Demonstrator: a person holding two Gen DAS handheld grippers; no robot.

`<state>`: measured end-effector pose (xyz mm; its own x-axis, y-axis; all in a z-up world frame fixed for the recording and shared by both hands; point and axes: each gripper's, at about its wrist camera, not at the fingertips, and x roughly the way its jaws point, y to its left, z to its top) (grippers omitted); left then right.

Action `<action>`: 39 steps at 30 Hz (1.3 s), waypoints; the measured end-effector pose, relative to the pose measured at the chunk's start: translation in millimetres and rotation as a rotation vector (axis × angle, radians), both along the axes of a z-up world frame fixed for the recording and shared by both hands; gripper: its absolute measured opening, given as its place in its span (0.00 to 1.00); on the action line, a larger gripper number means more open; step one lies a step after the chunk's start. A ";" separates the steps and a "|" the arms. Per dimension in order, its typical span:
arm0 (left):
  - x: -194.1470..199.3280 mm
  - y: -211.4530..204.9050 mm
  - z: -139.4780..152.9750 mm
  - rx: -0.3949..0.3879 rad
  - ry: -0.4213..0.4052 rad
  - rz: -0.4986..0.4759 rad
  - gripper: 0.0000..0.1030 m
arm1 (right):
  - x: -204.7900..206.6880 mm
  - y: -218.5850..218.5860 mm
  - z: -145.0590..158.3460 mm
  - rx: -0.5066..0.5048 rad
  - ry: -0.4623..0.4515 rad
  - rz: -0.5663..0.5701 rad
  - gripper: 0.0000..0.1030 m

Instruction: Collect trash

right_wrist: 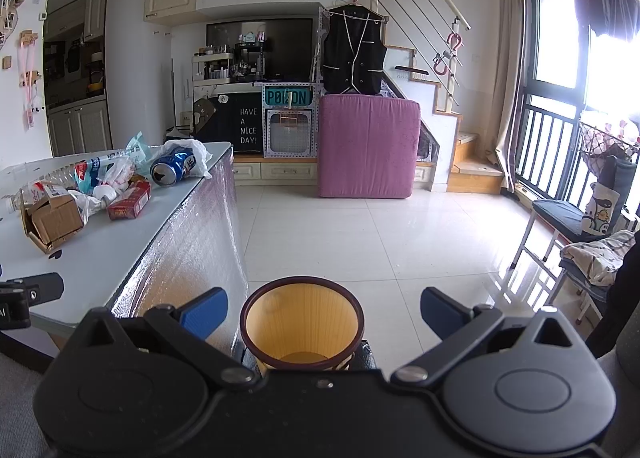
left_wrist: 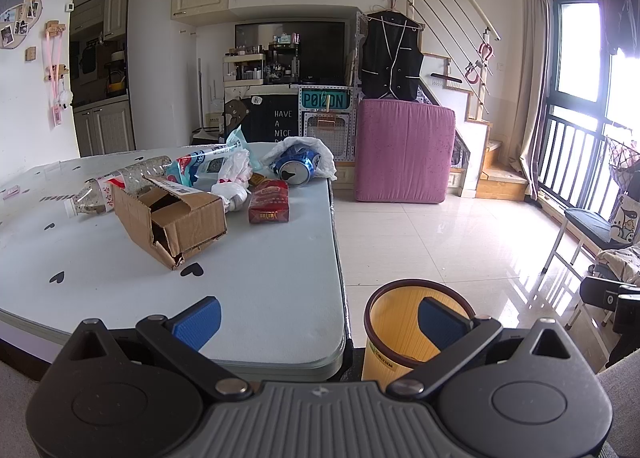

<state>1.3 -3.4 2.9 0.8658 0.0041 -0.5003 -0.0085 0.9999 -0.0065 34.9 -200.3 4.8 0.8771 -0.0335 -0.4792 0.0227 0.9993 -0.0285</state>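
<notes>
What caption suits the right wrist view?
Open right tongs hover over an empty yellow bin beside a trash-strewn table.

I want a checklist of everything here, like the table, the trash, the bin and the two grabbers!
Surface: pale table with small black heart marks; glossy tiled floor beside it.
Job's things: torn cardboard box, plastic bottle lying down, red packet, dented blue can on white plastic, crumpled bags. Yellow bin stands on the floor; no trash seen inside.
Clutter: nothing seen beyond the trash pile.
Grippers: left gripper open, empty, over the table's near corner; right gripper open, empty, above the bin.
Cables: nothing seen.
Surroundings: pink cushion block, black vest, stairs, window.
</notes>
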 end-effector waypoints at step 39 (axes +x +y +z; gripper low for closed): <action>9.1 81.8 -34.8 -0.022 0.068 0.198 1.00 | 50.6 59.6 -22.4 -0.029 0.071 0.217 1.00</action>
